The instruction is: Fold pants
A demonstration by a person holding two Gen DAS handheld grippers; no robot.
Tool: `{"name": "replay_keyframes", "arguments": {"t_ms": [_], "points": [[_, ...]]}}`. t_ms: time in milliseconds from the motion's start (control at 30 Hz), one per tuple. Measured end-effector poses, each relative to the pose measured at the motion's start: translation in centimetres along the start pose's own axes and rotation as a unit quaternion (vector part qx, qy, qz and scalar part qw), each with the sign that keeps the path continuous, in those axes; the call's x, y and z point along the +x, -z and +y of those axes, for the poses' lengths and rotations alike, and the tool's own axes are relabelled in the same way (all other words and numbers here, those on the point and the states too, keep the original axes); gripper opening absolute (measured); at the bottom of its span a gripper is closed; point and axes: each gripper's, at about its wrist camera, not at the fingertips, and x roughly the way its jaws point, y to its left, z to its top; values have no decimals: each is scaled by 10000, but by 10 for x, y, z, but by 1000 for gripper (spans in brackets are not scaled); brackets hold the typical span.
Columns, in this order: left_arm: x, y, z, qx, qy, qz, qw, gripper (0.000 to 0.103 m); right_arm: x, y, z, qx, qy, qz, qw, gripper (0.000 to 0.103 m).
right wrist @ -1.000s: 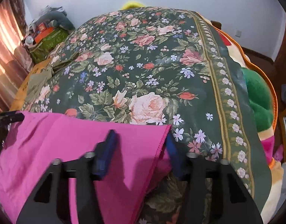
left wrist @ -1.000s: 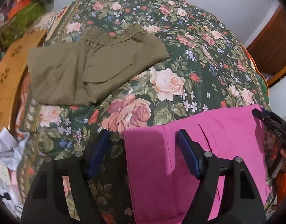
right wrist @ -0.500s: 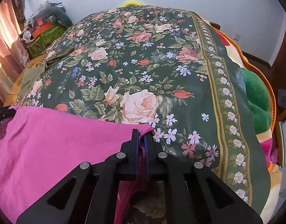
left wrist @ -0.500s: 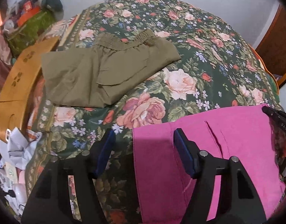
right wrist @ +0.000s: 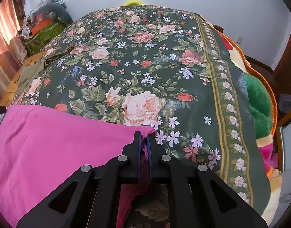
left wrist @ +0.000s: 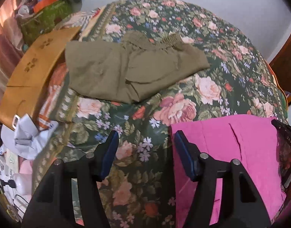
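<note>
Pink pants (left wrist: pixel 231 152) lie at the near edge of a floral bedspread (left wrist: pixel 183 98). My left gripper (left wrist: pixel 145 150) is open, its right finger resting at the pants' left edge and its left finger over the bedspread. In the right wrist view the pink pants (right wrist: pixel 56 138) fill the lower left. My right gripper (right wrist: pixel 144 142) is shut on their right corner. The left gripper's tip shows at the far left edge of that view.
Folded olive pants (left wrist: pixel 130 70) lie farther back on the bed. A wooden board (left wrist: pixel 33 72), crumpled paper (left wrist: pixel 29 134) and clutter sit at the left. A green and orange blanket (right wrist: pixel 259 102) hangs off the bed's right side.
My right gripper closed on the pink pants' right corner. My left gripper shifted left, so its fingers now straddle the pants' left edge instead of sitting over the fabric.
</note>
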Motion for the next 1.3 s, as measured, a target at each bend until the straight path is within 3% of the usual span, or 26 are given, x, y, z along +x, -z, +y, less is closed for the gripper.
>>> {"name": "replay_keyframes", "arguments": {"t_ms": [67, 133, 200, 333, 433, 633, 900, 1067, 1133, 1300], "points": [[-9, -1, -3, 77, -2, -85, 9999, 63, -6, -2, 0, 50, 40, 25, 10000, 18], [-20, -2, -8, 198, -17, -207, 9996, 63, -16, -4, 0, 109, 27, -70, 9999, 36], [-32, -4, -17, 335, -4, -353, 9988, 63, -33, -8, 4, 67, 107, -350, 9993, 43], [-45, -9, -35, 594, 183, -496, 9968, 63, -65, -18, 21, -196, -37, -712, 9973, 68], [-52, -13, -51, 797, 285, -578, 9947, 64, -76, -26, 37, -350, -293, -849, 9953, 77], [-45, -19, -73, 844, 583, -455, 9937, 73, -66, -31, 79, -598, -927, -694, 9915, 79], [-9, -7, -89, 1129, 618, 212, 9915, 73, -17, -19, 127, -981, -1334, 156, 9861, 79], [14, 5, -92, 1245, 625, 621, 9883, 75, 5, -4, 140, -1161, -1440, 798, 9795, 79], [17, 9, -93, 1304, 586, 612, 9878, 83, 9, 4, 142, -1220, -1465, 933, 9772, 80], [14, 21, -101, 1676, 407, 522, 9836, 85, 3, 14, 130, -1086, -1604, 1030, 9756, 84]]}}
